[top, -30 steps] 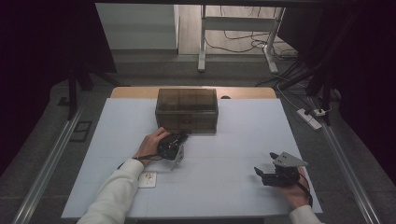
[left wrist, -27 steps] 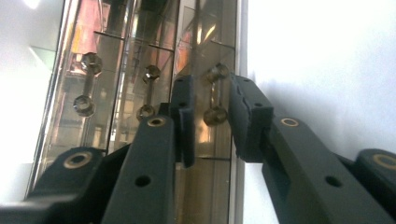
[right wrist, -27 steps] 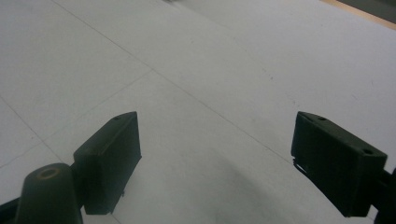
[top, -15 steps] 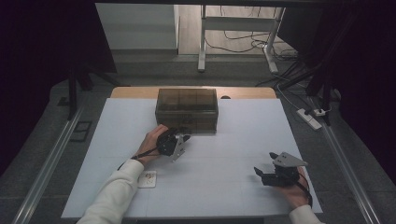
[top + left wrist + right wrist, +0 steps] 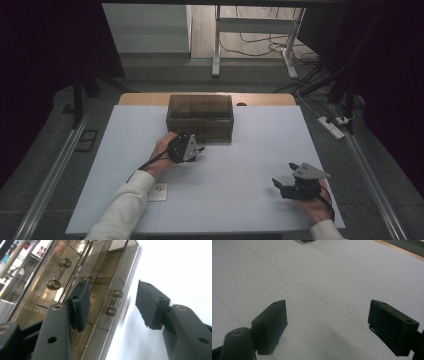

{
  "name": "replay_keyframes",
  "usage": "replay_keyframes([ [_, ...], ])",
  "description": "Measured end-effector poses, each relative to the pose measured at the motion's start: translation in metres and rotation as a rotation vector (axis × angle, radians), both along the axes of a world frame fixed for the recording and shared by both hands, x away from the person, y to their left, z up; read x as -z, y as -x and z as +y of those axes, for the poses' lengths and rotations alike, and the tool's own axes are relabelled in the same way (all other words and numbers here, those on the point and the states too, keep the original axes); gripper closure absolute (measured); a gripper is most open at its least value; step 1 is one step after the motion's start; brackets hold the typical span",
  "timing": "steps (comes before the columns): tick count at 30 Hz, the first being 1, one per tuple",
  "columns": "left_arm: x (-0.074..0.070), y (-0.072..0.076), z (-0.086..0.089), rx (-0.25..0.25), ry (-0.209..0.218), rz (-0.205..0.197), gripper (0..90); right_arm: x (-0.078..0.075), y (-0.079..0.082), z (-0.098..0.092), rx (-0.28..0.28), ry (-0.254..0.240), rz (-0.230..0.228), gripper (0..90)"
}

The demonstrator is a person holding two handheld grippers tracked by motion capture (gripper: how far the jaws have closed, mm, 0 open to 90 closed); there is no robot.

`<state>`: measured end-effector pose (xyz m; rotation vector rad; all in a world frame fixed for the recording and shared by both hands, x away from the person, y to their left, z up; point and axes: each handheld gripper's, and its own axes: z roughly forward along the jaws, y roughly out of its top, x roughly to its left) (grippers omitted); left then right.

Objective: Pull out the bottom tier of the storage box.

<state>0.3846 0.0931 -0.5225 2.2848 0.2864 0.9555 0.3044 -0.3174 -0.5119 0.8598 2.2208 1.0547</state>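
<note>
A smoky translucent compartment box stands at the back middle of the white table. My left gripper hovers at the box's front left corner, a hand behind it. In the left gripper view the left gripper stands open; its jaws have just been opening, with nothing between them. Beyond its fingers the box shows dividers and several metal bolts. My right gripper rests low at the front right, open. In the right gripper view the right gripper frames bare white tabletop.
A small white card lies near the front, beside the left sleeve. A strip of wooden table edge runs behind the box. A power strip and cables lie on the floor to the right. A metal rail flanks the table's left side.
The left hand has lifted off the table and come closer to the box front. Its jaws have spread apart. The right hand has kept still.
</note>
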Motion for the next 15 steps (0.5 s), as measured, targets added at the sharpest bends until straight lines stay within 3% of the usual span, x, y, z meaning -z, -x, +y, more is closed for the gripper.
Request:
replay_keyframes([
  [4, -0.0023, -0.0038, -0.0029, 0.0, -0.007, 0.038, 41.5, 0.0001, 0.0, 0.0003, -0.002, 0.003, -0.003, 15.3],
  [15, -0.0017, -0.0097, -0.0024, -0.001, -0.009, 0.077, 39.2, -0.0001, -0.0002, -0.0006, 0.006, 0.003, 0.0, 15.4],
])
